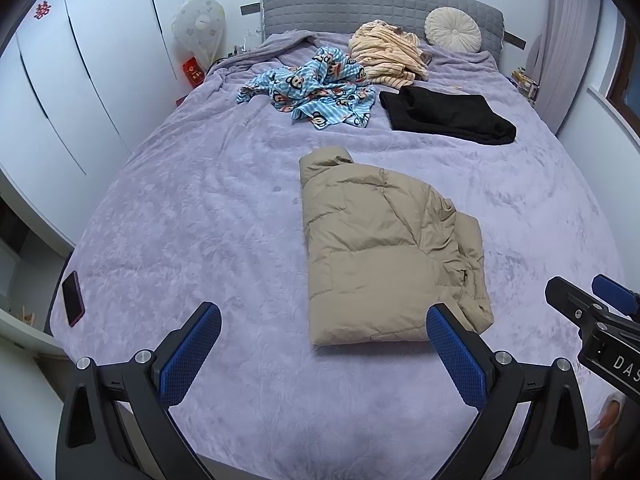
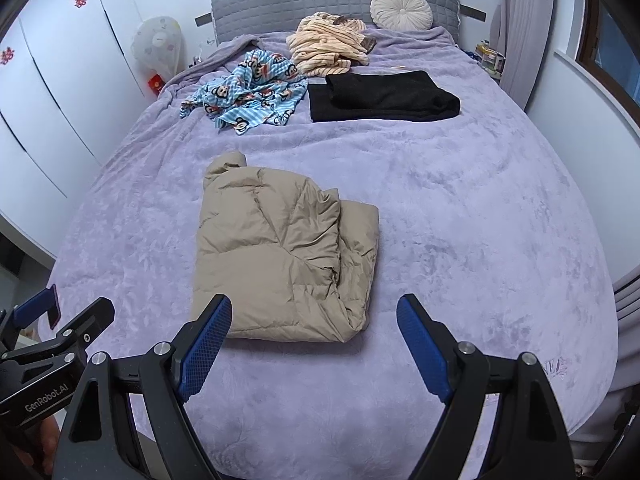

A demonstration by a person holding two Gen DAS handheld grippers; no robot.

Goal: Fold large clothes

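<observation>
Starting at our left hand-held gripper (image 1: 324,344), we see its blue pads spread wide with nothing between them, hovering above the lilac bed (image 1: 200,208); a dark phone (image 1: 73,298) lies out to its left at the bed's edge. Just ahead of it and slightly to the right sits the tan puffer jacket (image 1: 376,256), the task's garment, already doubled into a thick bundle with its collar end pointing away from us and its loose layered edges bunched on the right side. Our right hand-held gripper (image 2: 314,344) is likewise wide open and empty, with the jacket straight ahead and a little to its left. We judge the jacket light but bulky: the padded fill looks springy, so a fold will likely want to puff back open, and the smooth shell fabric may slide between the pads. We would take hold at the near hem corners, one gripper each, pinching through all the layers where the padding is thinnest along a quilted seam. Farther beyond both grippers lie a crumpled blue cartoon-print garment (image 2: 244,96), a striped cream one (image 2: 328,44) and a folded black garment (image 2: 384,96).
</observation>
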